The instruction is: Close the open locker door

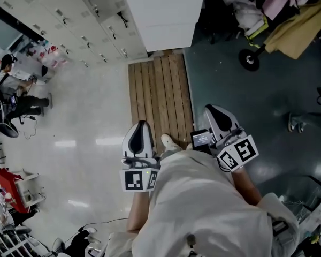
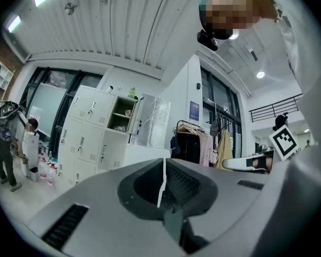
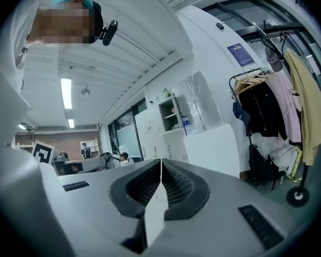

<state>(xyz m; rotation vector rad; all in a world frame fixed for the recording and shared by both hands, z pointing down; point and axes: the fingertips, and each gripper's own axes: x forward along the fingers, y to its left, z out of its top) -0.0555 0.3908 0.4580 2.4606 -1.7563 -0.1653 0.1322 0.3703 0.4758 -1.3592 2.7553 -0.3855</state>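
The open locker (image 2: pixel 121 113) is an upper compartment in the white locker bank (image 1: pixel 80 31), with small items on its shelves. Its door (image 2: pixel 153 122), wrapped in clear film, swings out to the right; it also shows in the right gripper view as the door (image 3: pixel 200 107) beside the compartment (image 3: pixel 169 113). In the head view I cannot pick the door out. My left gripper (image 1: pixel 143 124) (image 2: pixel 163 162) and right gripper (image 1: pixel 212 109) (image 3: pixel 161 163) are both shut with nothing in them. They are held close to my body, well short of the lockers.
A wooden slat platform (image 1: pixel 160 90) lies on the floor before a low white cabinet (image 1: pixel 166 12). A clothes rack (image 2: pixel 199 138) and a wheeled cart with garments (image 1: pixel 289 20) stand at the right. A person (image 1: pixel 10 87) is at the far left among clutter.
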